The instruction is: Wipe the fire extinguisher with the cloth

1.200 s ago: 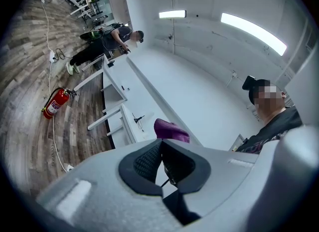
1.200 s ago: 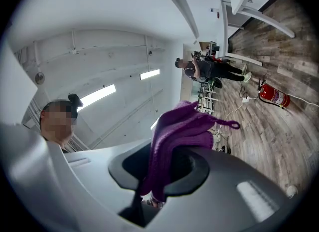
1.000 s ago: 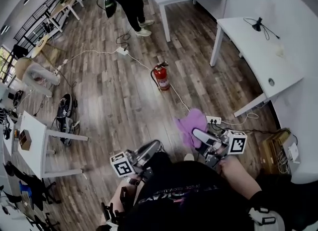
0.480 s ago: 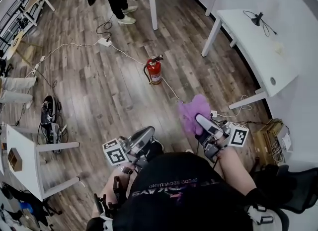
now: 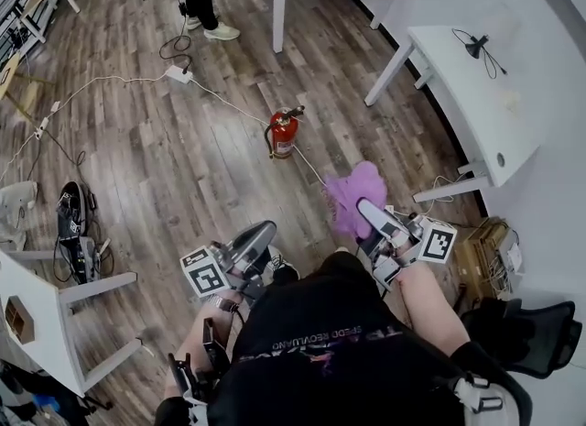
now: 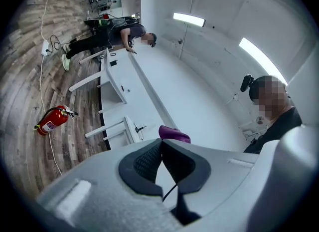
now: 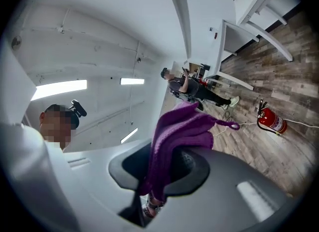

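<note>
The red fire extinguisher [image 5: 282, 134] stands straight up on the wood floor [image 5: 183, 177], well out in front and a bit left of the right gripper [image 5: 366, 211], which pinches the purple cloth [image 5: 352, 193], while the left gripper [image 5: 262, 231] is closed on nothing

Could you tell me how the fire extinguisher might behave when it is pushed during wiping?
The fire extinguisher stands upright and narrow on the floor, so a high push might tip it. It looks rigid, probably heavy.

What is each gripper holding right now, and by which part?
The right gripper is shut on the purple cloth, pinching one bunched end. The left gripper is shut, holding nothing.
</note>
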`<state>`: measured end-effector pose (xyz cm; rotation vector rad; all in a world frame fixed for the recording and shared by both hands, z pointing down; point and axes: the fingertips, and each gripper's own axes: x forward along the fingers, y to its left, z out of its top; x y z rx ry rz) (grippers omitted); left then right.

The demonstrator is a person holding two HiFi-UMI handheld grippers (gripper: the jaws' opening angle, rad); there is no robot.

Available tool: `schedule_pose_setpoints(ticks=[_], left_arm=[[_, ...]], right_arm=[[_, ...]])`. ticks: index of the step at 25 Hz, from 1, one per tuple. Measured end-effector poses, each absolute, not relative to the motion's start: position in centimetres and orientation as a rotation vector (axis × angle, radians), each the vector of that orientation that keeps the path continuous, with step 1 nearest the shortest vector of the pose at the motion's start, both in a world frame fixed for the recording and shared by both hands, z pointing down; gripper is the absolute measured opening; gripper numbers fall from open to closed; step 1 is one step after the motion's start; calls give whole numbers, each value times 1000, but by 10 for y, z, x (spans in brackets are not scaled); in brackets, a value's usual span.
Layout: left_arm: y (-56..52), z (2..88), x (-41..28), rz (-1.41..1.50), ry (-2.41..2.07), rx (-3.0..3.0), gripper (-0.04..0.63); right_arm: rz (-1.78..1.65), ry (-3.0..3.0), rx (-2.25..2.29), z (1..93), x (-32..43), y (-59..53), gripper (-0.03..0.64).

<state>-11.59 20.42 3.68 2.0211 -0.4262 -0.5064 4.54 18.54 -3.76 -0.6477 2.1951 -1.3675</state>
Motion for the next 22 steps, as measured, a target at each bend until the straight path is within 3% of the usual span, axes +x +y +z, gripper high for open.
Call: schedule_pose_setpoints(ticks=[14,22], left_arm=[[159,45,-131,-573,-563,2002,-3],[113,70,-102,-563,-735,1883,-3]], right_arm=[[-1432,2334,-607,-22,36,92,71],[-1515,2504,-589,24,64,4,72]])
